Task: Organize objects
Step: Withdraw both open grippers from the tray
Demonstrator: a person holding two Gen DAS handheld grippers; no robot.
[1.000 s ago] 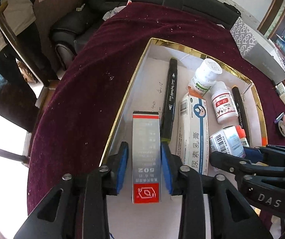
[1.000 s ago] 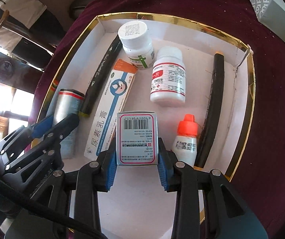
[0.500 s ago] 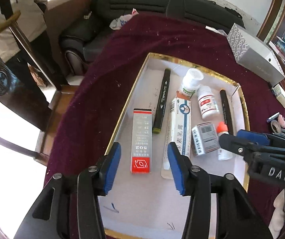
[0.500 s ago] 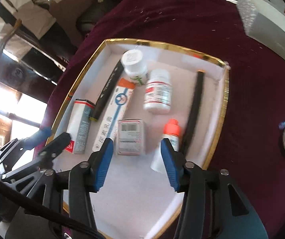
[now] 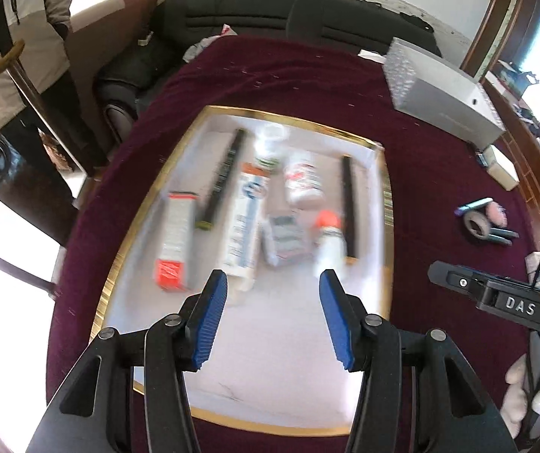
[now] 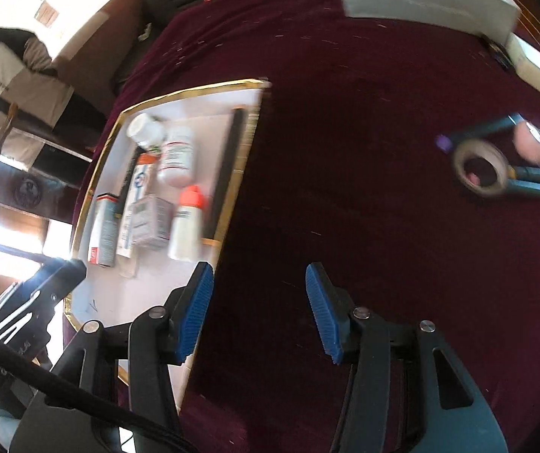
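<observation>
Through my left wrist camera I see my left gripper (image 5: 273, 294) with its jaws spread wide and nothing between them, hanging over the bare white floor of the gold-rimmed tray (image 5: 386, 204) at the near end. The tray's contents are blurred, lined up from nine o'clock to three o'clock: a grey box with a red end (image 5: 174, 241), a black marker (image 5: 221, 181), a long white tube carton (image 5: 246, 222), a small barcode box (image 5: 283, 239), an orange-capped dropper bottle (image 5: 329, 243) and a second black marker (image 5: 349, 207), with two white pill bottles (image 5: 302, 183) toward twelve o'clock. My right gripper (image 6: 258, 292) is likewise wide open and empty, over the maroon tablecloth (image 6: 345, 151) just beside the tray's right rim. At two o'clock from it, well apart from the tray, lie a tape roll (image 6: 481, 168), dark pens (image 6: 534, 183) and a pink round thing (image 6: 530, 143). A grey patterned box (image 5: 439, 94) sits at one o'clock in the left view.
</observation>
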